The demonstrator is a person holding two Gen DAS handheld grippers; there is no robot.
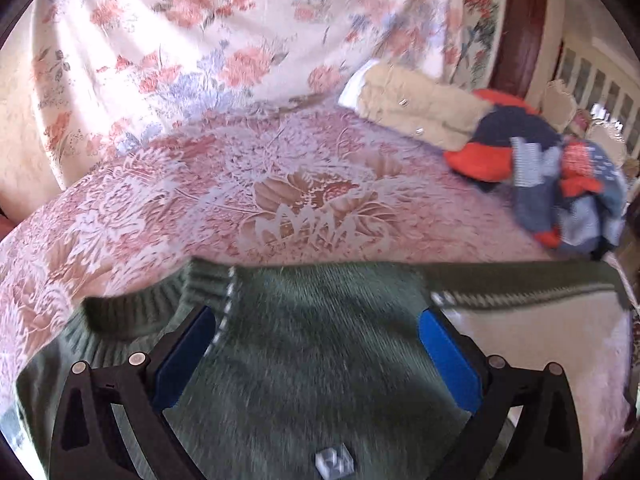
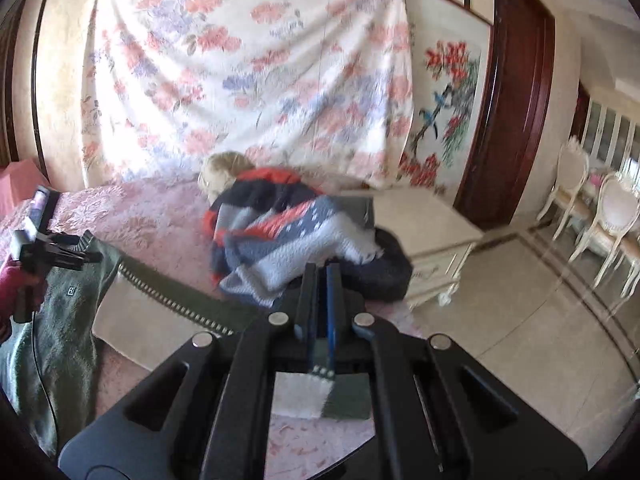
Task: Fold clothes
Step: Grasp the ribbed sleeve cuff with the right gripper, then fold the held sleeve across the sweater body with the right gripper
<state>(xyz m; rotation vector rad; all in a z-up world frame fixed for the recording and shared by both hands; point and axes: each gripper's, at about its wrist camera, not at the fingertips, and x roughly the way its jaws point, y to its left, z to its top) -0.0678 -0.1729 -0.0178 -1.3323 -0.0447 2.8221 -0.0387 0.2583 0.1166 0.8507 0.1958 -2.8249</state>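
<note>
On the pink bed (image 1: 280, 184), my left gripper (image 1: 316, 328), fingers spread, hovers over the green sweater (image 1: 304, 380) while my right gripper (image 2: 320, 280) pinches its sleeve (image 2: 176, 300), stretched rightward; next, I judge, that sleeve folds across the body.

- sweater (image 1: 304, 360) lies on bed (image 1: 240, 200), near edge, its sleeve (image 2: 176, 300) stretched right
- left gripper (image 1: 316, 344) over sweater body; right gripper (image 2: 320, 300) at sleeve end, right of body
- clothes pile (image 2: 288, 240) on bed behind sleeve, right side
- folded blanket (image 1: 420, 108) behind pile, against hung sheet (image 2: 240, 72)
- nightstand (image 2: 432, 240) right of bed
- chairs (image 2: 600, 216) far right, well apart
</note>
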